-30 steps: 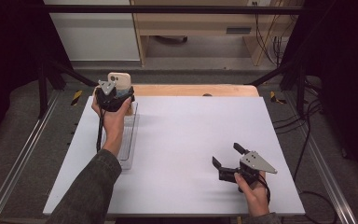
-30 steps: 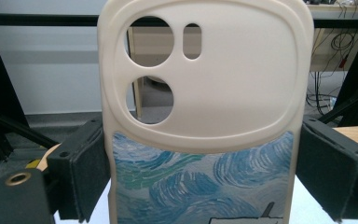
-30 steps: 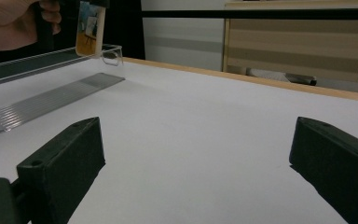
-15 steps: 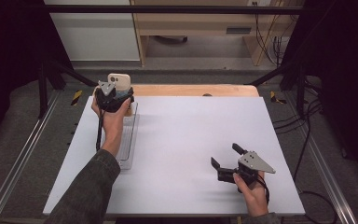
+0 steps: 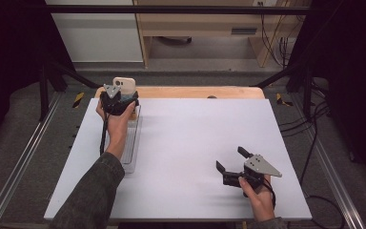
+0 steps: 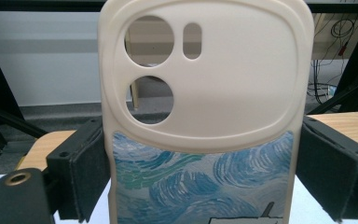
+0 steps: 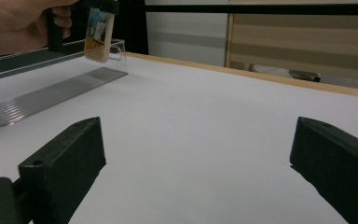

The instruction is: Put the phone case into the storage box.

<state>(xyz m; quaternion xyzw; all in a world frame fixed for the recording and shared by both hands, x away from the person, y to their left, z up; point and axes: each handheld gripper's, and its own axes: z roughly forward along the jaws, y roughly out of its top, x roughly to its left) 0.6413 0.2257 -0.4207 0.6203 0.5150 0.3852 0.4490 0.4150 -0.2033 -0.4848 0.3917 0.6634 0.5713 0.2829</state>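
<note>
Holding the phone case [image 6: 205, 116] upright in my left gripper [image 5: 118, 101], jaws clamped on its sides, above the clear tray [image 5: 132, 143]'s far end; placement remains. My right gripper [image 5: 232, 167] idles, jaws wide.

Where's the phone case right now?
In the high view, the phone case is held upright in the left gripper, far-left on the table, above the clear tray.

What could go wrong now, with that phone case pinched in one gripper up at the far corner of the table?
The left gripper clamps the phone case only by its side edges, low down, so the case might slip or twist out. It hangs over the far end of the clear tray; lowered carelessly, it could catch the tray's wall. The right gripper rests open and apart, too far to help.
</note>
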